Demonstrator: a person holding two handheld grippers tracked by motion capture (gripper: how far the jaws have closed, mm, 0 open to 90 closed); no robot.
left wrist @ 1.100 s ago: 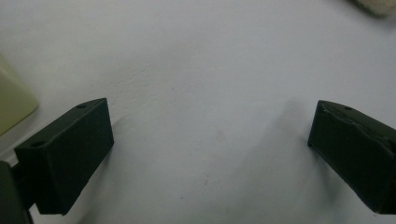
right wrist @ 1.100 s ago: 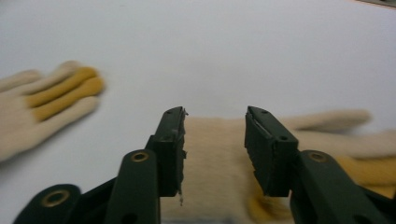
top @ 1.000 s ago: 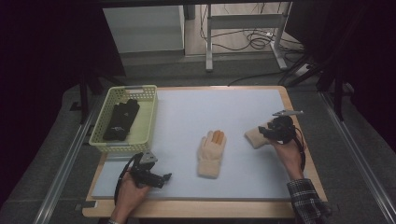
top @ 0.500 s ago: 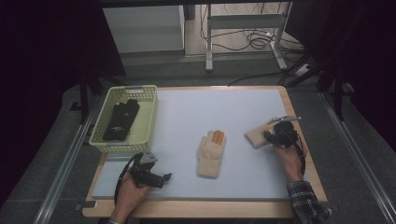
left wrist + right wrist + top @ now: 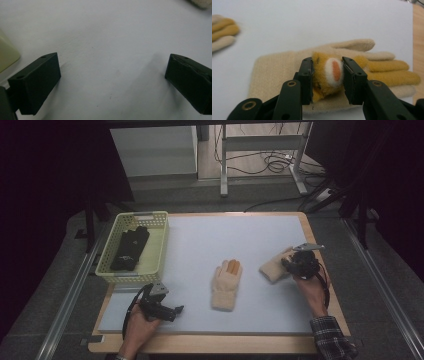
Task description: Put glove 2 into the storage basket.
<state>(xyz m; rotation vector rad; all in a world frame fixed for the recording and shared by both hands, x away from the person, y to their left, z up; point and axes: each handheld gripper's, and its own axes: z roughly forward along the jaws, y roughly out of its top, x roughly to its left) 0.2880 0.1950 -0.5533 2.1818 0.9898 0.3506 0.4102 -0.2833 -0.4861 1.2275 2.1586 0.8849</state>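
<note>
Jaws of right gripper (image 5: 327, 80) just closing, pinching raised fold of knit glove (image 5: 367, 67) near surface's right edge. Soft, light, non-fragile; grip bunched fabric mid-palm. Left gripper (image 5: 112, 82) wide, empty.

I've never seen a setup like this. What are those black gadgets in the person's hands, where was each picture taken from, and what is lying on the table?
There is no robot: a person holds a two-jaw tool in each hand. The high view looks down on the table. The other two pictures come from cameras riding on the tools, looking along their black jaws.

The left hand-held gripper rests near the front edge, jaws wide apart over bare table. The right hand-held gripper has just been closing, and its jaws pinch a yellow patch on the cream glove lying at the right. A second cream glove lies mid-table. At the left, a pale green basket holds a black glove.
</note>
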